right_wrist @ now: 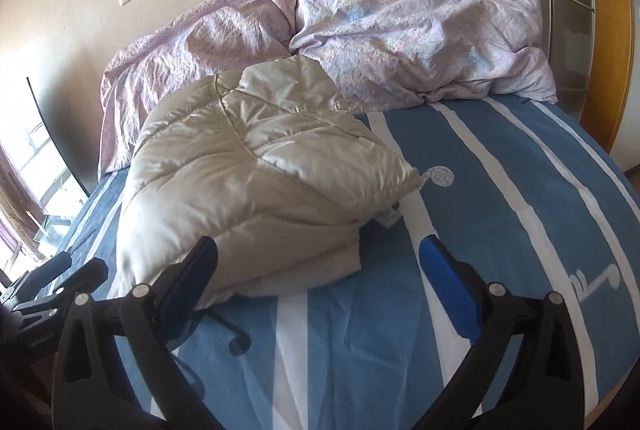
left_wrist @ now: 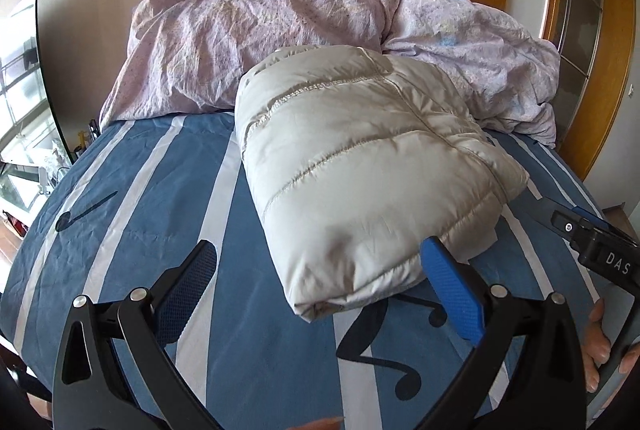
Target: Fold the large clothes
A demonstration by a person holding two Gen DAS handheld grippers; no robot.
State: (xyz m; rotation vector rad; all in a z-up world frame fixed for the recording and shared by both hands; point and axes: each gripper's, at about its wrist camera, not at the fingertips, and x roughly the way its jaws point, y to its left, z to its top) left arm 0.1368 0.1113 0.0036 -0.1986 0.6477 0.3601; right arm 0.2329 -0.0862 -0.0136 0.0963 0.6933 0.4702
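A cream quilted puffer jacket point(left_wrist: 360, 165) lies folded into a thick bundle on the blue striped bed sheet point(left_wrist: 140, 230). It also shows in the right wrist view point(right_wrist: 248, 189), left of centre. My left gripper point(left_wrist: 320, 262) is open and empty, its jaws wide apart just in front of the bundle's near end. My right gripper point(right_wrist: 316, 258) is open and empty, its left finger close beside the jacket's near edge. The right gripper's body shows at the right edge of the left wrist view point(left_wrist: 596, 242).
A crumpled pink-lilac duvet point(left_wrist: 304, 33) is heaped along the head of the bed, behind the jacket; it shows in the right wrist view point(right_wrist: 400, 29) too. A wooden door frame point(left_wrist: 592, 29) stands at the right. A window and desk clutter point(left_wrist: 28, 133) lie to the left.
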